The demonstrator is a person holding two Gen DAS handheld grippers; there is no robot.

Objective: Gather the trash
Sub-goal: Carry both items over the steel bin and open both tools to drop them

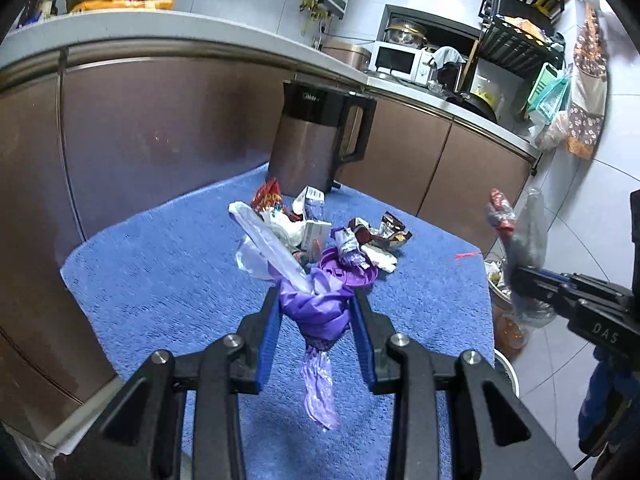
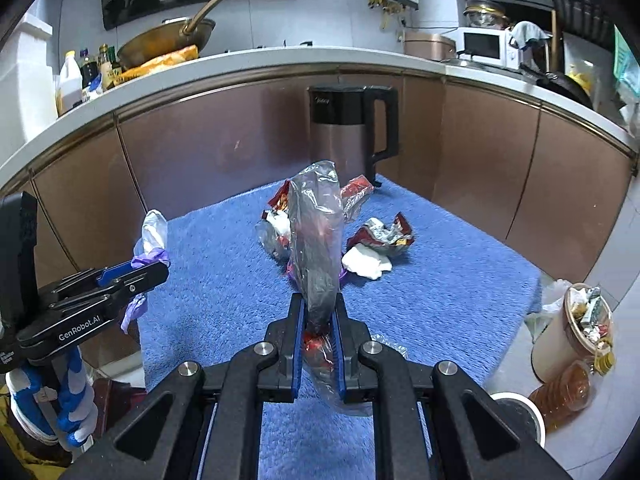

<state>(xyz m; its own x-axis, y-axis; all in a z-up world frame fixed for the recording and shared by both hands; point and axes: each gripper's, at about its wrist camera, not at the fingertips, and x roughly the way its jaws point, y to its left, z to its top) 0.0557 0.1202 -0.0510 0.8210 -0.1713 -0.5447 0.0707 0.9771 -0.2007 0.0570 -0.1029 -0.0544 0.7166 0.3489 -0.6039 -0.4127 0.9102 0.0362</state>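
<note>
The left hand-held gripper point(image 1: 316, 312) holds a purple plastic bag point(image 1: 316, 312) with a clear wrapper, above the blue towel point(image 1: 160, 280). The right hand-held gripper point(image 2: 318, 316) pinches a clear bag point(image 2: 316, 240). Wrappers point(image 1: 376, 232), tissue and a purple lid point(image 1: 344, 274) remain, so much work is left, I think. The kettle point(image 1: 312, 140) reads "Midea"; one hand-held gripper carries "GenRobot.AI". A full bin point(image 2: 568, 332) stands on the floor.

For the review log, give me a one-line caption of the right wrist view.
Right gripper shut on a clear plastic bag above the blue mat, wrappers behind.
</note>
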